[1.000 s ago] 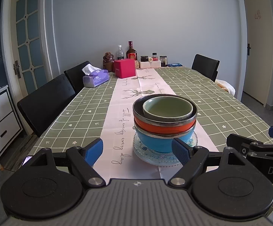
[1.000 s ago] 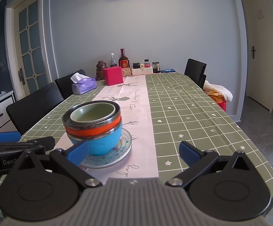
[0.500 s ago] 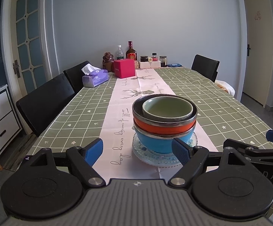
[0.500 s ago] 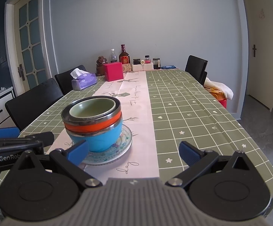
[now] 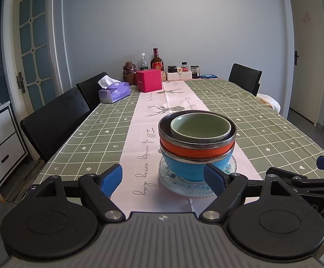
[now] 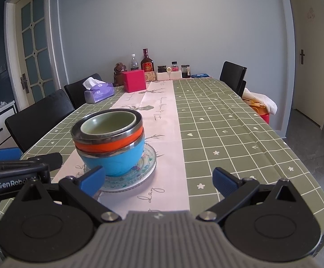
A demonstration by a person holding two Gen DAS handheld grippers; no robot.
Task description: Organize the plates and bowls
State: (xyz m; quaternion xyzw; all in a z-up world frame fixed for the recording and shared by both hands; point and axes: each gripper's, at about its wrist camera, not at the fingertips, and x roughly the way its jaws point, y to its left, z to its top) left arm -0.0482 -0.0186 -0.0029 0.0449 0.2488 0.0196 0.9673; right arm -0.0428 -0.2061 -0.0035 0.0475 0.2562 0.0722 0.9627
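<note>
A stack stands on the pink table runner: a green bowl (image 5: 201,126) nested in an orange bowl (image 5: 195,150), that in a blue bowl (image 5: 184,170), all on a clear glass plate (image 5: 184,187). The right wrist view shows the same green bowl (image 6: 108,124), orange bowl (image 6: 115,144), blue bowl (image 6: 115,162) and glass plate (image 6: 139,176). My left gripper (image 5: 163,179) is open just short of the stack, which sits slightly right of its centre. My right gripper (image 6: 158,179) is open with nothing between its fingers, the stack ahead to its left.
The long table (image 5: 262,129) carries a green checked cloth. At its far end stand a pink box (image 5: 149,80), a purple tissue box (image 5: 114,92), bottles and jars. Black chairs (image 5: 55,120) line the left side, another chair (image 5: 245,79) the far right. The near table edge lies just under both grippers.
Both grippers have drawn back slightly and tilted, so the stack sits a little lower and farther in each view. Jaws stay open; the bowls have not moved.
</note>
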